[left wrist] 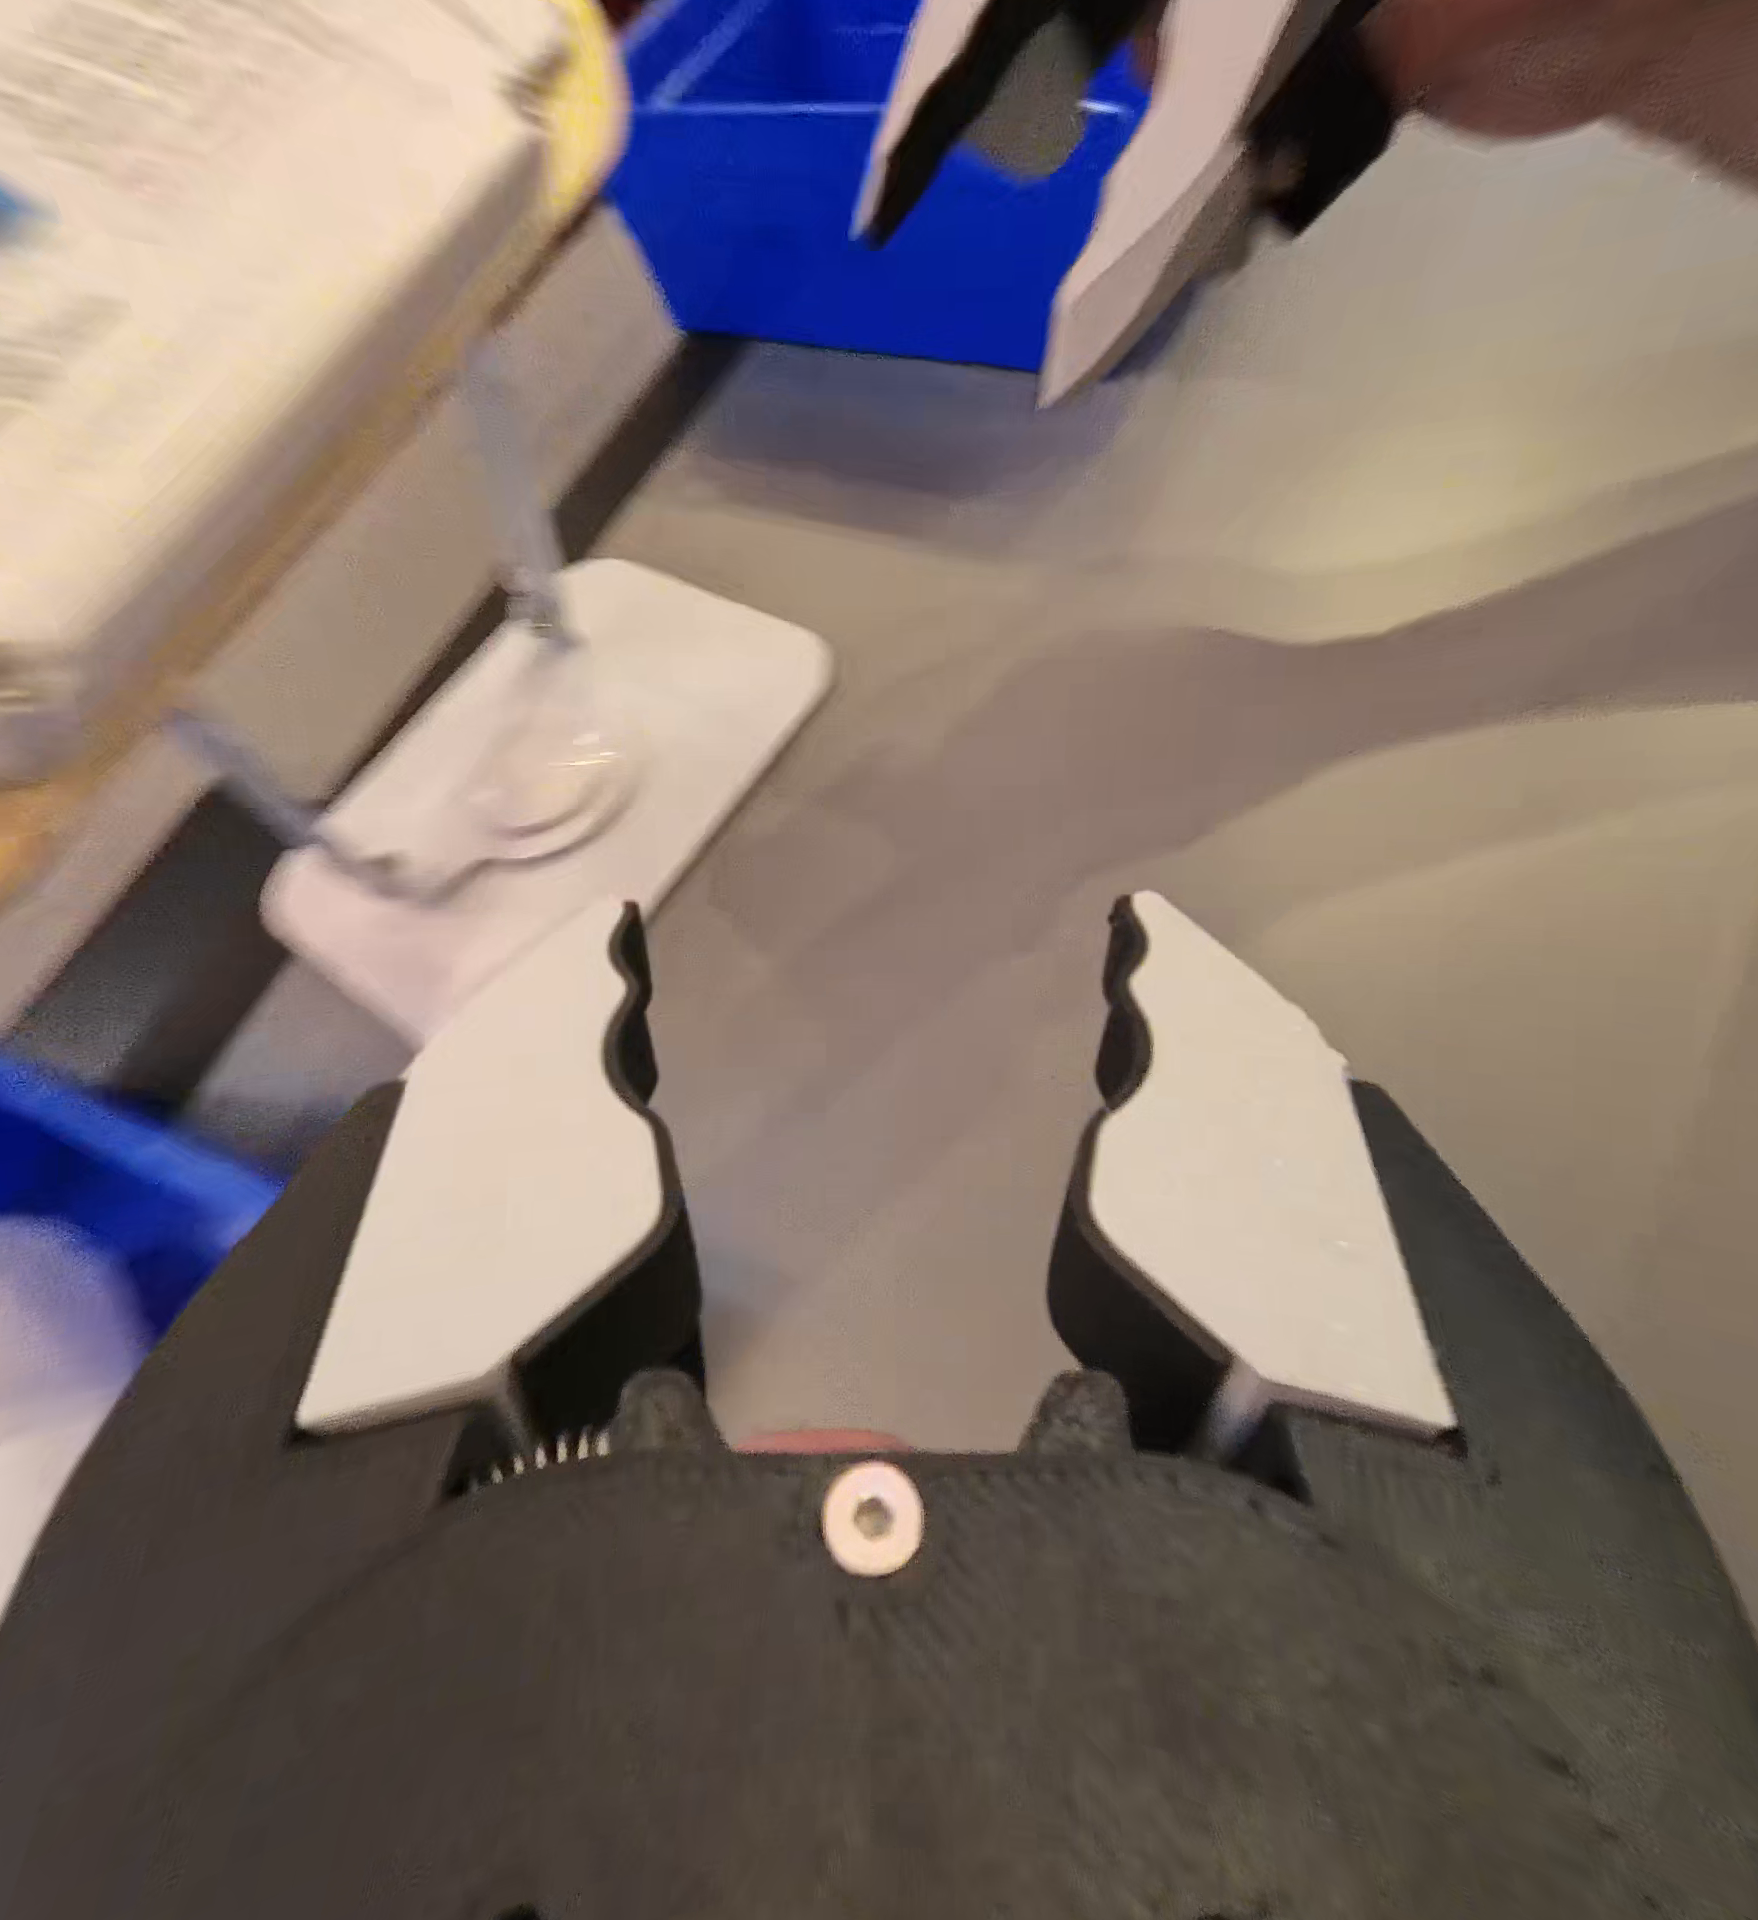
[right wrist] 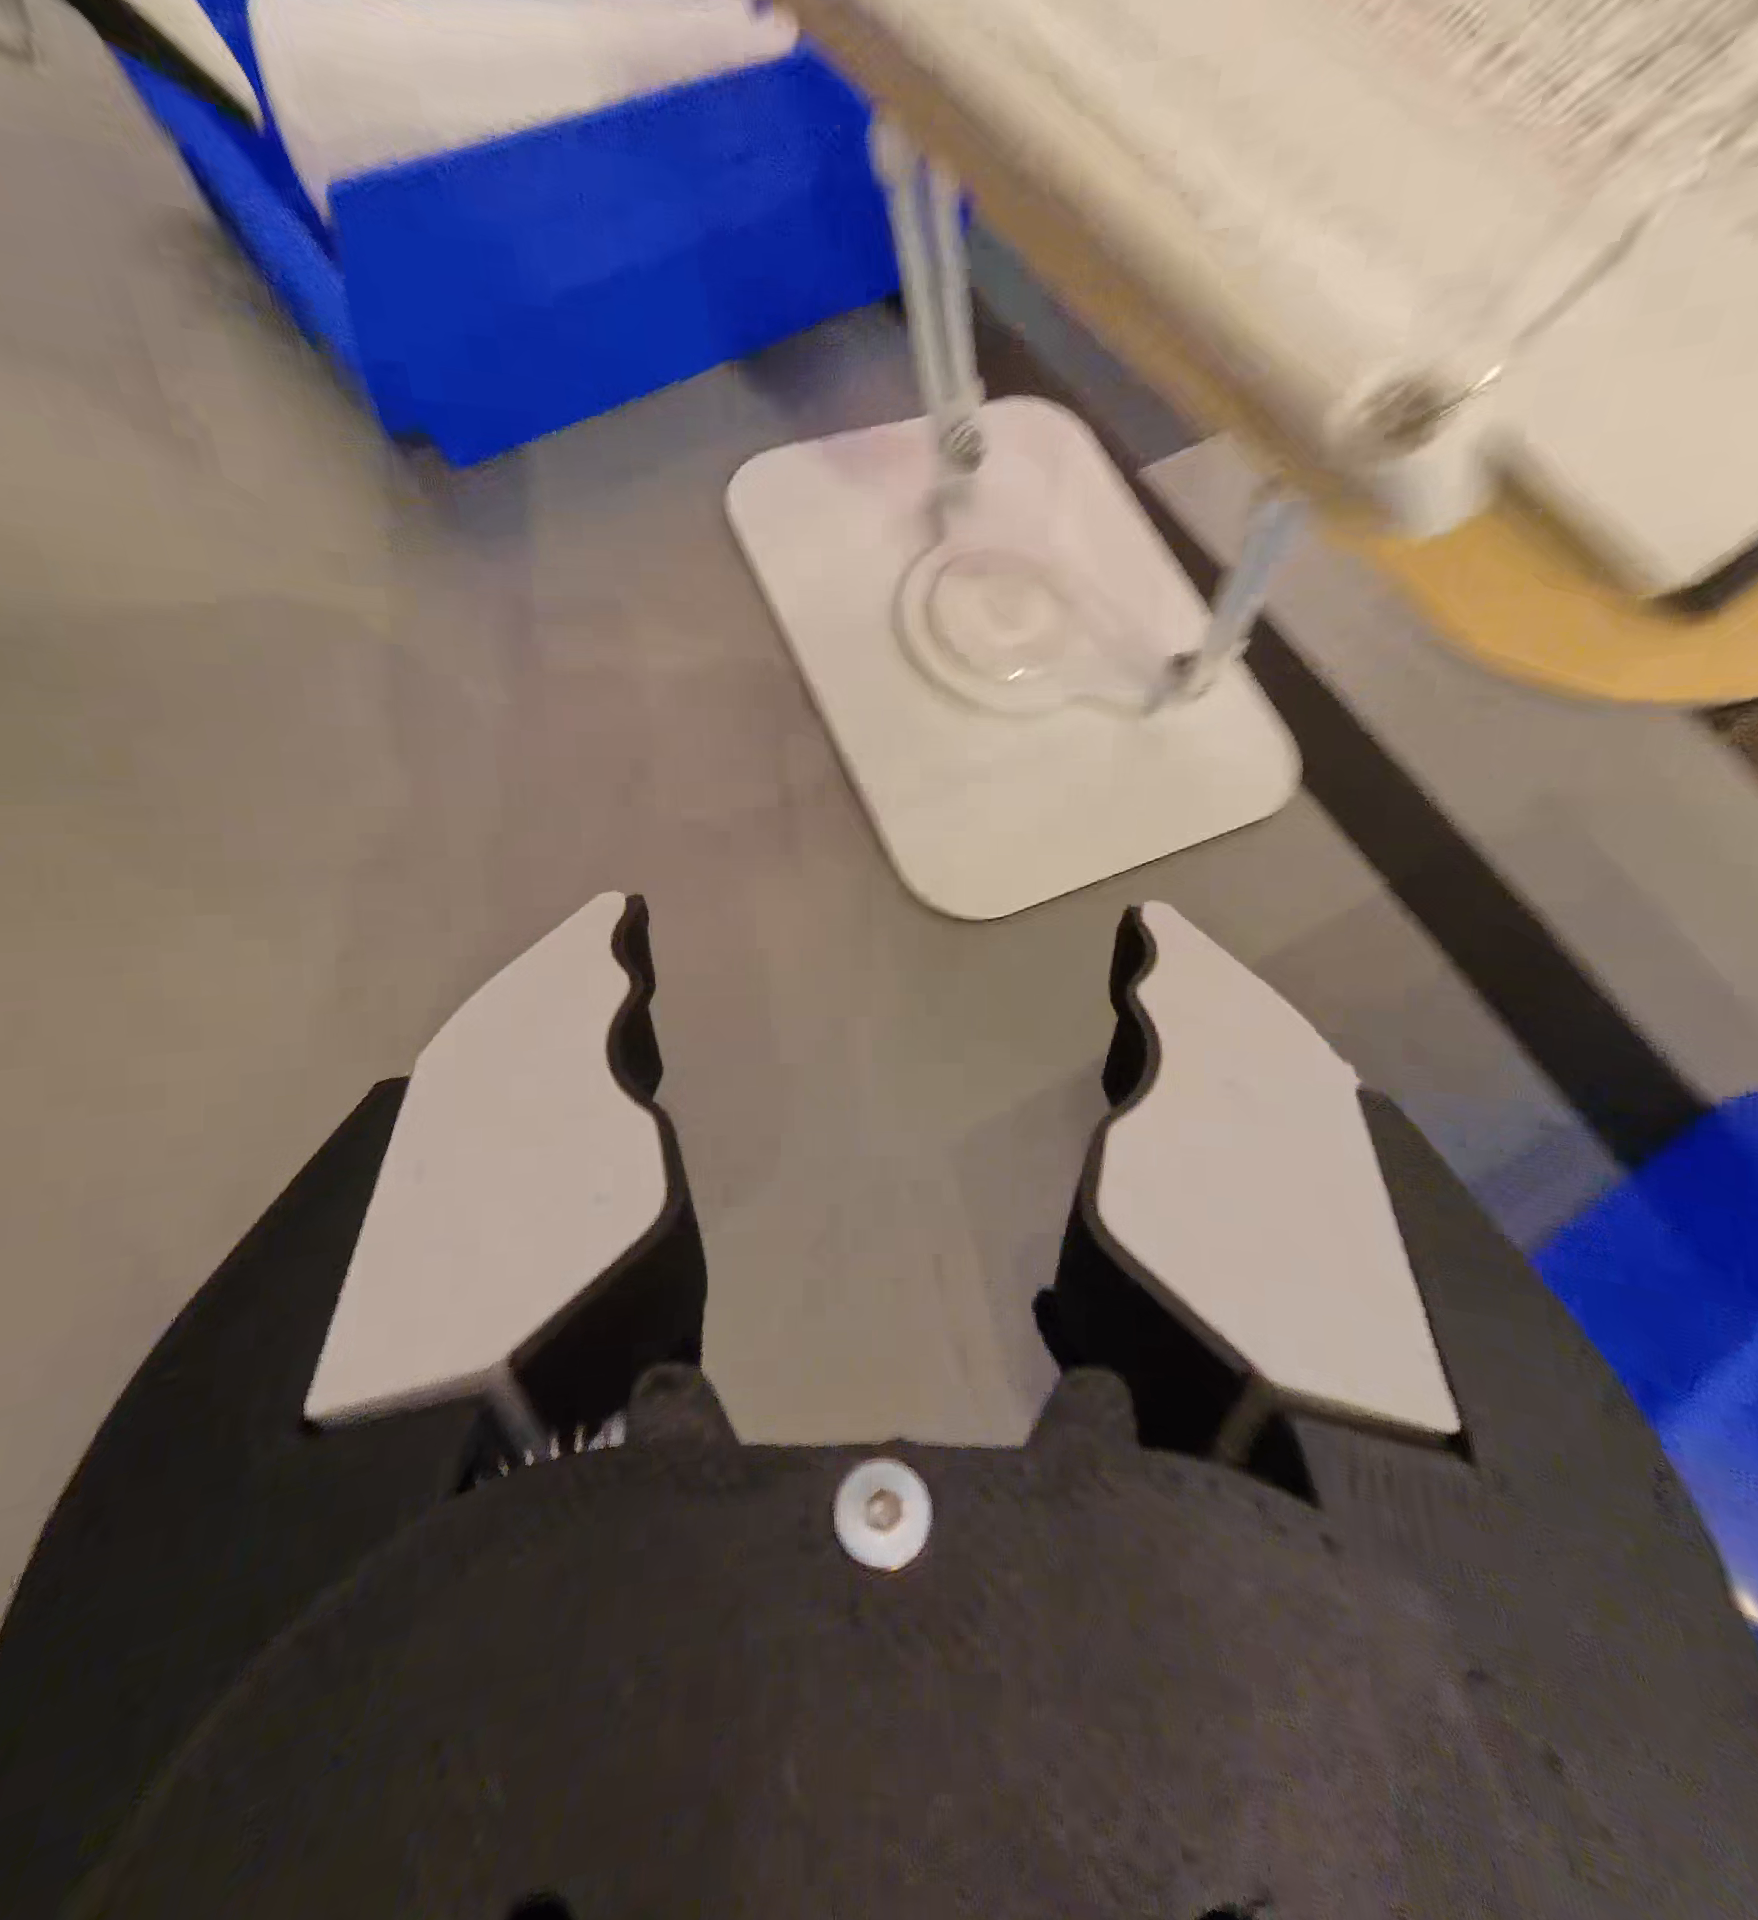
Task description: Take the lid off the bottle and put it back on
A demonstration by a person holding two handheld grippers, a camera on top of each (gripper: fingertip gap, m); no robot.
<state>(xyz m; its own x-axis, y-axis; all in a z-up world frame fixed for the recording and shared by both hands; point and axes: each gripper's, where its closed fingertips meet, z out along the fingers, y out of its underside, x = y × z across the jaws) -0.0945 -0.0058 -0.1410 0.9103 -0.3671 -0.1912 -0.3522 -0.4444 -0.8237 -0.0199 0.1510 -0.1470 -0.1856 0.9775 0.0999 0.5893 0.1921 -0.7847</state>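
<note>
Left claw (left wrist: 870,914) spread, empty; right claw (right wrist: 880,920) likewise — white stand (right wrist: 1010,665) ahead, blue bin (right wrist: 605,260) beyond.

Grey tabletop (right wrist: 231,779) — blue bins (right wrist: 594,270) behind.

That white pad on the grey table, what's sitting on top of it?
On the white pad sits a clear ring-shaped base with thin metal legs rising to a tilted board. No bottle or lid shows. The board hides what is behind it.

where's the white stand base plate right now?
The white base plate lies flat on the grey table, ahead of both open grippers: upper centre-right in right wrist view, centre-left in left wrist view.
</note>
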